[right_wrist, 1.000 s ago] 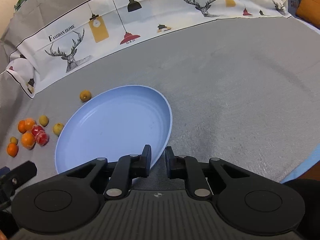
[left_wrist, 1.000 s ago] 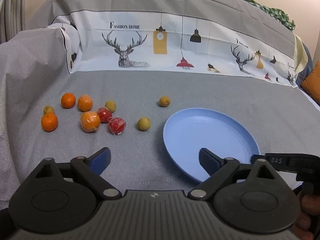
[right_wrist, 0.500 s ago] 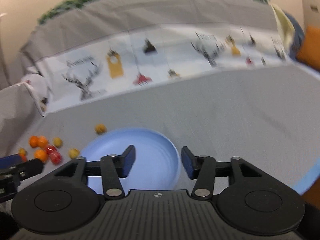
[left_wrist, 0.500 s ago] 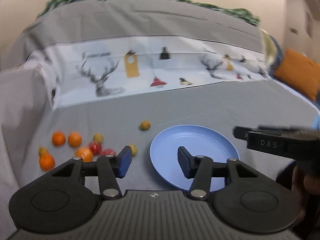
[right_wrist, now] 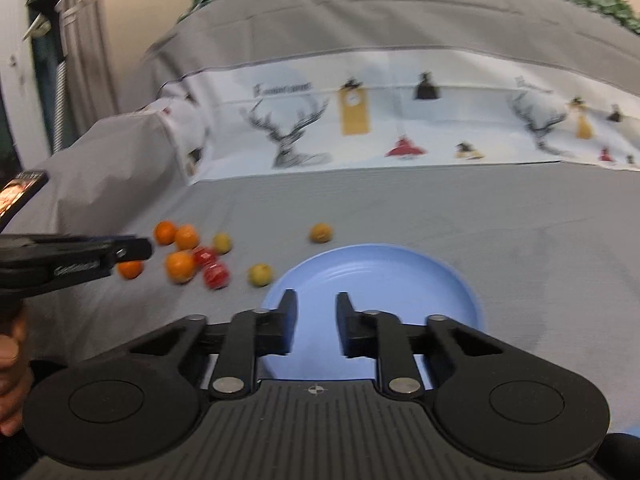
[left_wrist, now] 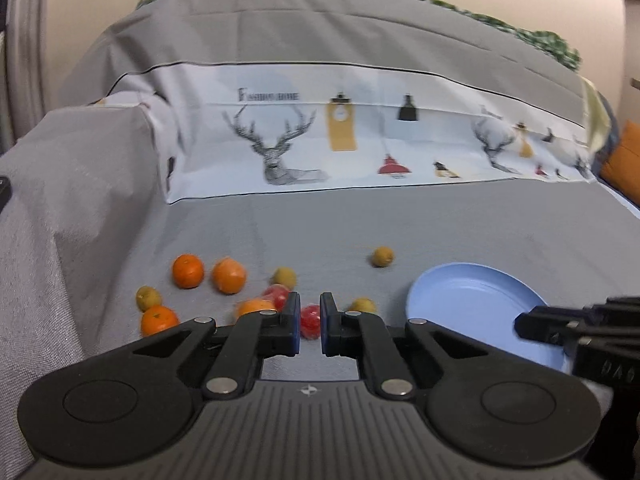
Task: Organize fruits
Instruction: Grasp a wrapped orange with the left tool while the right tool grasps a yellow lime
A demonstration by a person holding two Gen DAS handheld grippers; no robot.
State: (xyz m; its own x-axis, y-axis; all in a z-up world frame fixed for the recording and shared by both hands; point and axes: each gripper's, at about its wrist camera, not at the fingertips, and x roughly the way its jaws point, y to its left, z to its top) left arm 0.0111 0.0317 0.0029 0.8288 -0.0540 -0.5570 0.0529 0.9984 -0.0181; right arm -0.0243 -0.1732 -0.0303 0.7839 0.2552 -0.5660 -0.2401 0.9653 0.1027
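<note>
Several oranges [left_wrist: 188, 271], yellow-green fruits [left_wrist: 382, 257] and two wrapped red fruits [left_wrist: 310, 320] lie scattered on the grey cloth left of an empty blue plate [left_wrist: 472, 300]. My left gripper [left_wrist: 309, 322] is nearly shut and empty, held above the cloth in line with a red fruit. My right gripper [right_wrist: 316, 320] is narrowly open and empty, over the near rim of the plate [right_wrist: 400, 264]. The fruits [right_wrist: 180, 266] also show at left in the right wrist view.
The sofa back with a deer-print cloth [left_wrist: 360, 136] rises behind. A cloth-covered armrest [left_wrist: 60, 184] stands at the left. An orange cushion [left_wrist: 624, 160] is at the far right. The other gripper shows at each view's edge.
My left gripper has closed from wide open to nearly shut and swung left toward the fruits. My right gripper opened, then narrowed, and pulled back from the plate.
</note>
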